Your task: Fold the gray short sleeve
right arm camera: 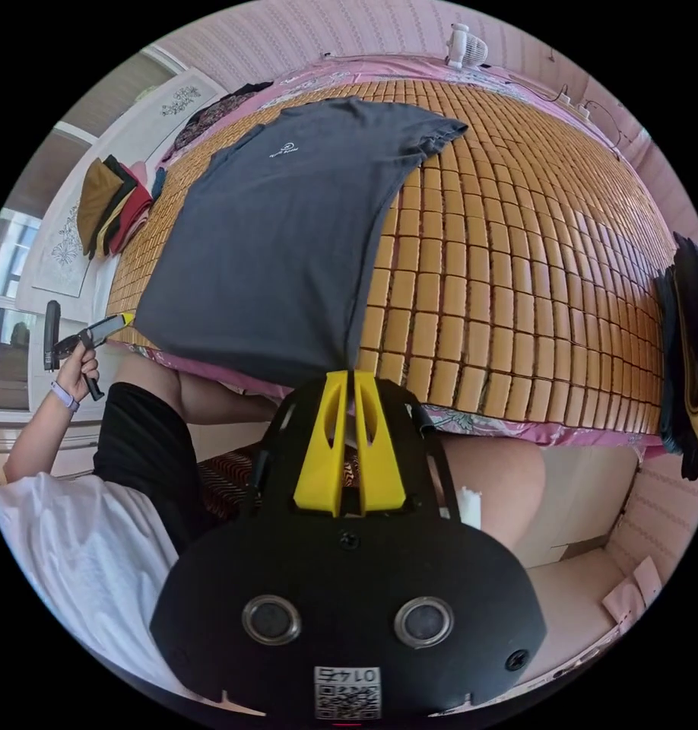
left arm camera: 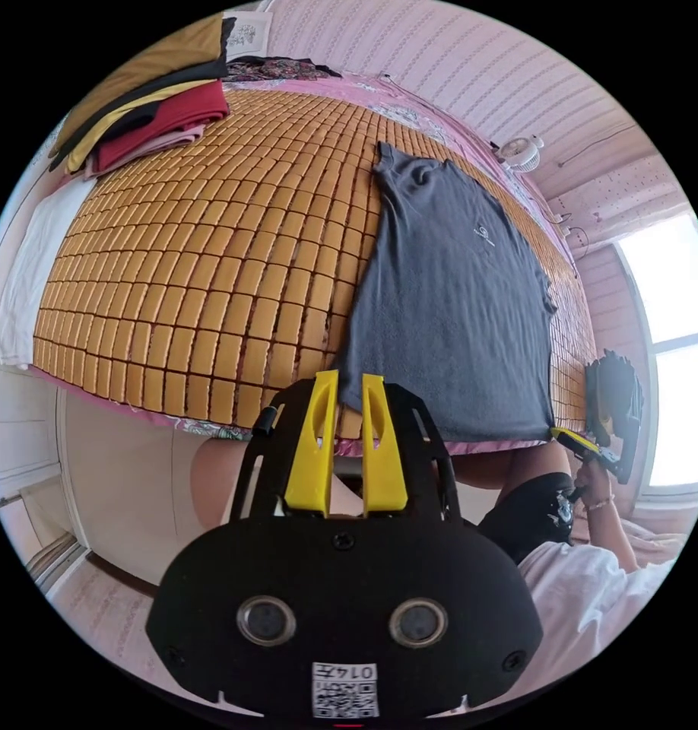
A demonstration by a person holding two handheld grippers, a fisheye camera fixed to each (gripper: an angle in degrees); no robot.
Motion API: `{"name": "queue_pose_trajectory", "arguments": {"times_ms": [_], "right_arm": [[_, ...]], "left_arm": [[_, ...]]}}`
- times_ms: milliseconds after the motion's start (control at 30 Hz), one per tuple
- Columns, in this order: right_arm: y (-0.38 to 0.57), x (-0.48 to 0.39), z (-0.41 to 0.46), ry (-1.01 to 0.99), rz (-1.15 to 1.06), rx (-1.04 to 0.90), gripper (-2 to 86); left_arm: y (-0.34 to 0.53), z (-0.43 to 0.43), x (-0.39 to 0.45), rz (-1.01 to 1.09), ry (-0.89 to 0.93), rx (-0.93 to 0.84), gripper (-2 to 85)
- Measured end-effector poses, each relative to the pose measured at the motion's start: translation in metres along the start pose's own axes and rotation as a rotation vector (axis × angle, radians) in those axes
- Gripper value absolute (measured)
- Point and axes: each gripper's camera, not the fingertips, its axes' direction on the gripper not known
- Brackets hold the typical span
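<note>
Left gripper view: bed [left arm camera: 212, 289] carrying gray shirt [left arm camera: 455, 304] spread flat, unfolded. Both hand-held grippers closed on hem corners: left hand-held gripper [left arm camera: 349, 380], right hand-held gripper [right arm camera: 347, 379]. No fold made; all folding outstanding.

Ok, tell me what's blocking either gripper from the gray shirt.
Nothing visible. The gray shirt lies flat on the bamboo mat; the left gripper and right gripper sit at its bottom hem corners.
</note>
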Motion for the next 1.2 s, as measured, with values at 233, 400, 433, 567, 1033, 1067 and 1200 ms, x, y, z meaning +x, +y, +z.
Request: {"name": "queue_pose_trajectory", "arguments": {"times_ms": [233,400,433,567,1033,1067,1200], "right_arm": [[0.008,0.016,-0.006,-0.045,0.084,0.023,1.7],[0.021,0.008,0.003,-0.052,0.083,-0.017,4.8],[0.022,0.005,0.006,-0.088,0.089,-0.023,5.0],[0.02,-0.008,0.019,-0.071,0.073,-0.064,2.8],[0.089,-0.013,-0.007,0.0,0.086,-0.024,3.9],[0.095,-0.014,-0.01,0.014,0.108,-0.003,3.6],[0.162,-0.026,-0.053,0.088,0.224,0.367,0.6]], "left_arm": [[-0.013,0.01,0.067,0.253,-0.157,-0.153,0.3],[0.009,-0.007,0.085,0.29,-0.163,-0.123,-0.9],[0.015,-0.01,0.086,0.281,-0.153,-0.111,-0.9],[0.023,-0.009,0.084,0.235,-0.133,-0.111,-1.0],[0.094,-0.016,0.078,0.122,0.001,-0.112,-0.3],[0.098,-0.019,0.078,0.127,0.002,-0.101,-0.3],[0.129,-0.044,0.093,0.224,-0.072,0.0,-0.8]]}}
